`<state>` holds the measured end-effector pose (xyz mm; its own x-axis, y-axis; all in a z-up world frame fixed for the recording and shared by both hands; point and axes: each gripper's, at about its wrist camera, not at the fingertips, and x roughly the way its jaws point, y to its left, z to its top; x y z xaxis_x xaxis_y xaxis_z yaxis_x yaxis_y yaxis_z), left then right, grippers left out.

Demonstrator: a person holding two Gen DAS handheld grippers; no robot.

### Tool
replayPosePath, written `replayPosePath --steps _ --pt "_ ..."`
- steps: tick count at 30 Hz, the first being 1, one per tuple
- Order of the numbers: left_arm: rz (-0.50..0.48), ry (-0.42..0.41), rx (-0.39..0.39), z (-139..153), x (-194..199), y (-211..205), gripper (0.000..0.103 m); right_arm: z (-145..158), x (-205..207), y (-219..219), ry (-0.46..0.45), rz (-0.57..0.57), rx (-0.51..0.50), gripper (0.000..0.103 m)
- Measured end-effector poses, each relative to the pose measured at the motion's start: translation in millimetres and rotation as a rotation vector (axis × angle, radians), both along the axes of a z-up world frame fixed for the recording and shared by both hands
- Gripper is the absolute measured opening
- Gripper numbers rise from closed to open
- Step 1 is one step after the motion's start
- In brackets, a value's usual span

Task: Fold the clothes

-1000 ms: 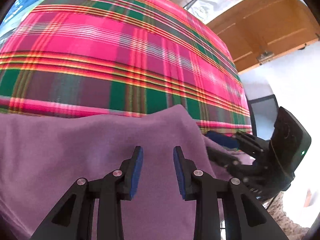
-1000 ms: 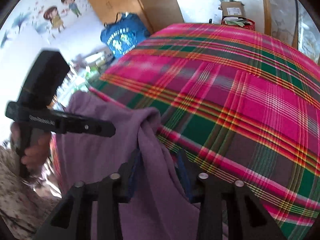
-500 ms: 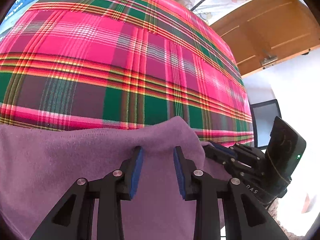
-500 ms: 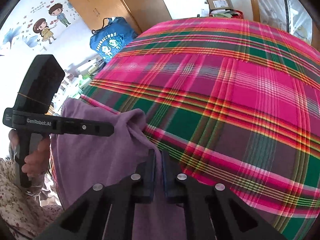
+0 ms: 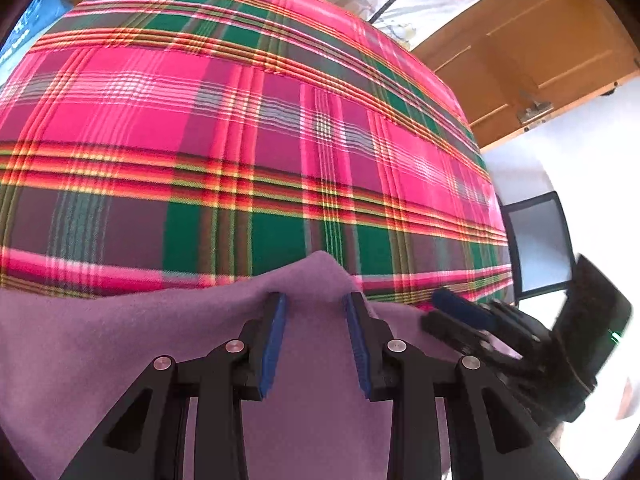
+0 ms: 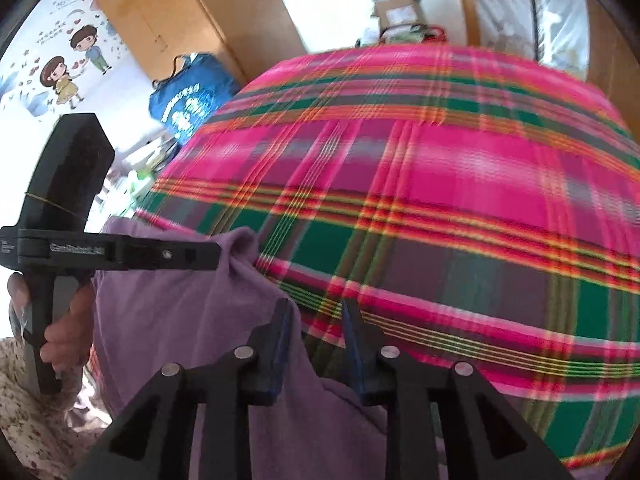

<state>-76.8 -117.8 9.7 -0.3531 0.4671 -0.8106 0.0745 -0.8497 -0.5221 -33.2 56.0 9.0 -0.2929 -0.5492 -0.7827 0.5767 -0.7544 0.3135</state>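
Bright plaid cover (image 5: 248, 152) fills the upper two thirds of the left wrist view, wooden doors at upper right, a dark screen (image 5: 538, 240) at the right edge. The purple cloth (image 5: 100, 344) lies across the bottom of the frame, a peak of it rising at centre. The left gripper (image 5: 316, 344) stands with jaws apart, cloth between them but the pads not visibly pressing on it. At lower right the right gripper (image 5: 460, 316) comes in low over the cloth's edge.

Over to the right wrist view: the plaid again, blurred, a blue bag (image 6: 192, 100) and wall stickers at upper left. The right gripper's (image 6: 316, 344) jaws are opening; the cloth's edge drapes by the left pad, plaid showing through the gap. At centre left the left gripper (image 6: 208, 256) reaches across, a bunched peak of cloth at its tip, a hand (image 6: 60, 320) on its handle.

To fold well, I'd say both need a firm pinch on that far edge, then lift evenly. Plenty of free plaid lies ahead; the cover's near left edge and the clutter there are the limit.
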Motion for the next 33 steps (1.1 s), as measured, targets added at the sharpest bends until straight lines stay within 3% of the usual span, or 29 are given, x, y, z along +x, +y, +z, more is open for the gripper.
replayPosePath --steps 6,9,11,15,20,24,27,33 --pt "-0.007 0.032 -0.03 3 1 6 0.033 6 25 -4 0.046 0.049 0.001 0.026" --pt "0.001 0.033 -0.013 5 3 0 0.033 -3 25 2 0.065 -0.042 0.123 0.027" --pt "0.017 0.035 -0.013 8 8 -6 0.033 -2 23 12 0.034 -0.075 0.081 0.029" --pt "0.076 0.048 -0.008 15 20 -28 0.033 15 30 26 0.108 -0.143 0.093 0.029" --pt "0.115 0.062 -0.025 20 43 -49 0.033 25 40 38 0.133 -0.186 0.067 0.029" --pt "0.142 0.051 -0.033 18 65 -61 0.033 21 55 52 0.156 -0.223 0.107 0.029" --pt "0.129 0.038 -0.019 15 72 -58 0.033 14 58 64 0.142 -0.25 0.15 0.029" --pt "0.035 0.045 -0.022 20 72 -27 0.033 5 54 60 0.159 -0.19 0.268 0.029"
